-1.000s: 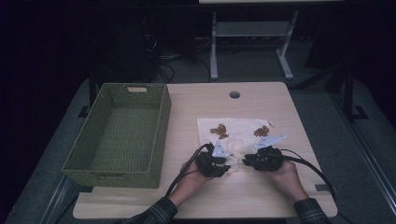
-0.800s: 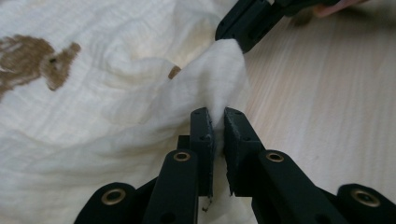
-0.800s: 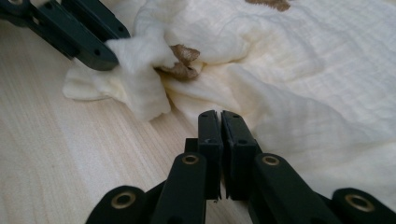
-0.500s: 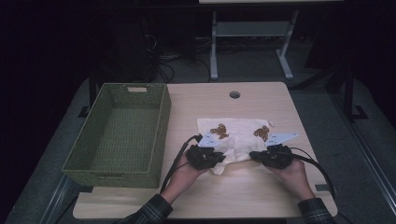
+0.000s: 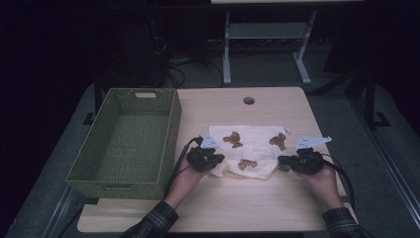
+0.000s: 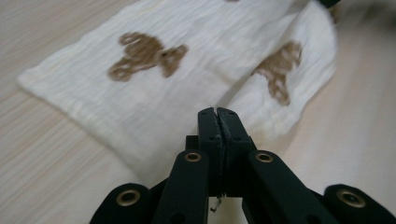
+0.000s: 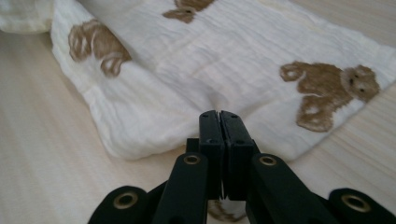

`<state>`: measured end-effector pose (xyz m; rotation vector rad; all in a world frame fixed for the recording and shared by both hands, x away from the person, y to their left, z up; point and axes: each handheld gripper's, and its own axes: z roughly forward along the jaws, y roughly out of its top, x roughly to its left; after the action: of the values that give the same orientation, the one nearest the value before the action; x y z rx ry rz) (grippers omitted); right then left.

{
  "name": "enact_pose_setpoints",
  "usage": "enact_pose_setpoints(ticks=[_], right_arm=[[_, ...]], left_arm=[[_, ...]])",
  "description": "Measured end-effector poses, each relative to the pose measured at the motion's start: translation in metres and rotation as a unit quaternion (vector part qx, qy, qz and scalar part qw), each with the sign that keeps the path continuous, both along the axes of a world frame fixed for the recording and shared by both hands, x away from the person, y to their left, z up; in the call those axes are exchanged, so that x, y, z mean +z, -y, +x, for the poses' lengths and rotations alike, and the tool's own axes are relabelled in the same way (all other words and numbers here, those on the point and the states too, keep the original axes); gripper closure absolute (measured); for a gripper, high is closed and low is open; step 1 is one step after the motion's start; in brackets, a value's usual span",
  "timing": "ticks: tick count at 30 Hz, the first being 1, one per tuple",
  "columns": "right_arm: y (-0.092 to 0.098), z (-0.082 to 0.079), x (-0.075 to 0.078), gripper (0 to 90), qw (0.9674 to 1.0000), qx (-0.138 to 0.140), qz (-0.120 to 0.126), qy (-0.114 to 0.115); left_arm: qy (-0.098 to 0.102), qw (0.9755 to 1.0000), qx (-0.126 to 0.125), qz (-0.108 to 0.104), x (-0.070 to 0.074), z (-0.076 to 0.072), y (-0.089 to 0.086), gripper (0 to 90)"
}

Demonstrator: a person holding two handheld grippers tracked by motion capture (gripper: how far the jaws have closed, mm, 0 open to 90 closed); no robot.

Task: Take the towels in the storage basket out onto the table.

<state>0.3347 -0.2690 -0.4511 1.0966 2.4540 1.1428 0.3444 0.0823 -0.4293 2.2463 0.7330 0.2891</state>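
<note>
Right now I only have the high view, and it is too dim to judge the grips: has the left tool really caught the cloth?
Observer: Yes. In the left gripper view the left tool has just been closing, and its jaws now meet on the near edge of the bear-print cloth.
Operator: And the right tool?
Observer: The right gripper view shows the right tool shut on the cloth's edge too, with brown print showing beneath its jaws.
Operator: Does the cloth lie flat?
Observer: Not wholly. In the left gripper view a flap is doubled over beside the jaws, above the table.
</note>
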Motion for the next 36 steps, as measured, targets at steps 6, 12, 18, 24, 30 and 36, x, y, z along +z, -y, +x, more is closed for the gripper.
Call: enact_pose_setpoints(ticks=[6,12,18,24,30,36], right_arm=[[0.000,0.011,-0.008,80.5,0.9998,-0.020,-0.004,-0.005],[0.003,-0.003,0.003,76.8,0.9999,-0.011,0.009,0.008],[-0.002,-0.019,0.008,77.3,0.9999,0.009,0.011,0.005],[-0.021,-0.019,-0.001,69.1,0.9989,0.032,0.020,-0.026],[-0.041,-0.010,-0.011,82.2,0.9988,0.039,-0.005,-0.031],[-0.039,-0.007,-0.006,89.1,0.9990,0.041,-0.008,-0.014]], left_arm=[[-0.017,0.9988,0.038,0.028,-0.024,0.021,0.000,88.6],[-0.017,0.9982,0.044,0.038,-0.029,0.025,-0.002,88.1],[-0.016,0.9980,0.042,0.045,-0.031,0.026,-0.001,86.8],[-0.015,0.9979,0.040,0.048,-0.031,0.026,-0.001,86.6],[-0.010,0.9979,0.038,0.051,-0.032,0.025,0.000,86.1],[-0.007,0.9979,0.038,0.052,-0.032,0.025,0.000,86.1]])
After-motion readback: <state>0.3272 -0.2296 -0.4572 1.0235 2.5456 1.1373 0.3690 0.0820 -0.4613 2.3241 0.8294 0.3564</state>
